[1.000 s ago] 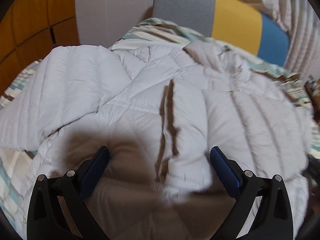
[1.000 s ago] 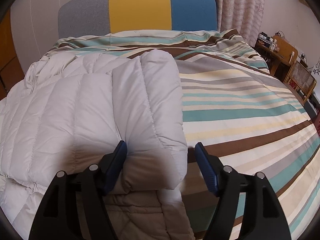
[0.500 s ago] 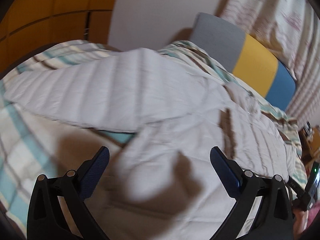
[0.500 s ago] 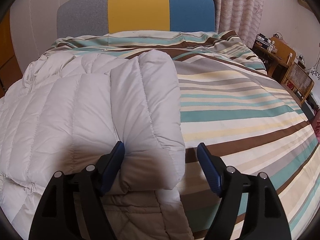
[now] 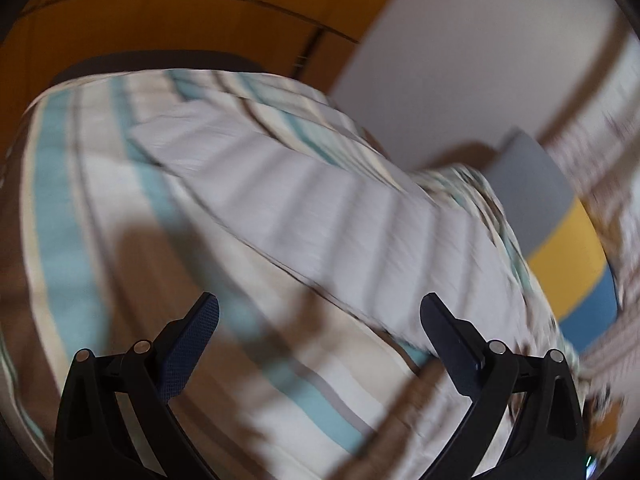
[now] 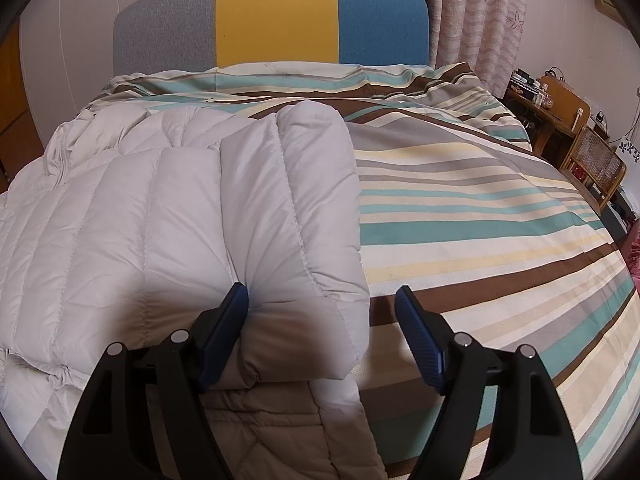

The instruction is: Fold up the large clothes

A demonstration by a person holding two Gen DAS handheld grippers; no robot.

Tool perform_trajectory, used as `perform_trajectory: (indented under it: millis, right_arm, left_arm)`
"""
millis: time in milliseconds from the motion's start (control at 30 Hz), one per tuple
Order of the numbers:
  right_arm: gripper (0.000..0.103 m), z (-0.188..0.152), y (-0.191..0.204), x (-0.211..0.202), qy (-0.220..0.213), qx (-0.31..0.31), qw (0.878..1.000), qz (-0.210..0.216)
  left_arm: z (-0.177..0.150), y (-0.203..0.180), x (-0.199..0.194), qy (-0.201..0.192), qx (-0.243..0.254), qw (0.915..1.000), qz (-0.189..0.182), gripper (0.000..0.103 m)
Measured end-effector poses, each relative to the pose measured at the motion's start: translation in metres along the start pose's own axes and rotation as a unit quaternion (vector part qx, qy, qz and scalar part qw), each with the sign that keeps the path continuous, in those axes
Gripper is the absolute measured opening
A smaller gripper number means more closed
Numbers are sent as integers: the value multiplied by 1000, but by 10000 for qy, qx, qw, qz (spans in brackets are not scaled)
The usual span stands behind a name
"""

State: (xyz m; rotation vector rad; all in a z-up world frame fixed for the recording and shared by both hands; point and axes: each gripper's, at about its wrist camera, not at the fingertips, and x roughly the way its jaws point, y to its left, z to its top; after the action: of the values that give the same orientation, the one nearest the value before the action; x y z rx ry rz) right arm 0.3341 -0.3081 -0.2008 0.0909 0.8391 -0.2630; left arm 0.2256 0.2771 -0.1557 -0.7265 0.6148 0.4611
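At the bottom of the right wrist view, the right gripper (image 6: 322, 300) has its blue-padded black fingers spread wide, closed on nothing. Its left pad presses against a folded-over sleeve of the pale grey quilted puffer jacket (image 6: 160, 220), while the right pad hovers over the brown, teal and cream striped bedcover (image 6: 480, 216). The jacket fills the left half of that frame, spread flat on the bed. Further up stands the grey, yellow and blue upholstered headboard (image 6: 276, 16), with a wooden side table (image 6: 560, 108) at the right edge.

In the blurred left wrist view, the left gripper (image 5: 320, 308) is likewise spread, holding nothing, above bare striped cover. Beyond it, across the middle of the frame, lies a quilted jacket sleeve (image 5: 320, 200); orange wood panelling (image 5: 160, 20) fills the top.
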Motion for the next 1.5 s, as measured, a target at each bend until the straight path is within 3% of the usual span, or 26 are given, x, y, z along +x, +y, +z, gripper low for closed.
perform_trajectory:
  millis: [100, 233, 333, 433, 567, 733, 767, 867, 1067, 1200, 1333, 1500]
  right_arm:
    - [75, 1, 0, 0, -6, -3, 10000, -17]
    - [75, 1, -1, 0, -8, -1, 10000, -14]
    - [75, 1, -1, 0, -5, -2, 10000, -16]
    - [76, 1, -1, 0, -8, -5, 10000, -19]
    - [76, 1, -2, -1, -10, -10, 10000, -35]
    - [76, 1, -2, 0, -14, -5, 10000, -24]
    - [76, 0, -1, 0, -12, -7, 10000, -26]
    - [76, 1, -1, 0, -13, -7, 10000, -27]
    - [76, 1, -1, -1, -16, -10, 10000, -31]
    - [76, 0, -1, 0, -16, -10, 10000, -30]
    - [76, 0, -1, 0, -17, -9, 10000, -29]
    - [76, 0, -1, 0, -17, -2, 10000, -20]
  left_arm:
    - [19, 30, 6, 0, -509, 9983, 288, 100]
    - [41, 62, 24, 163, -1293, 9910, 314, 93]
    - [52, 70, 42, 176, -1459, 9879, 502, 84]
    - [60, 72, 58, 70, -1568, 9853, 676, 83]
    - [72, 66, 77, 25, -1307, 9879, 840, 81]
    - [80, 60, 85, -3, -1060, 9815, 1594, 44]
    - [81, 60, 86, 15, -1090, 9817, 1561, 30]
    - [81, 57, 82, -27, -1116, 9842, 1373, 11]
    - [69, 34, 44, -735, -1104, 9859, 1023, 8]
    - [59, -3, 16, -1186, -609, 9886, 700, 8]
    - [47, -42, -3, -1351, -117, 9904, 277, 8]
    - [25, -95, -29, -1531, 673, 9856, -229, 8]
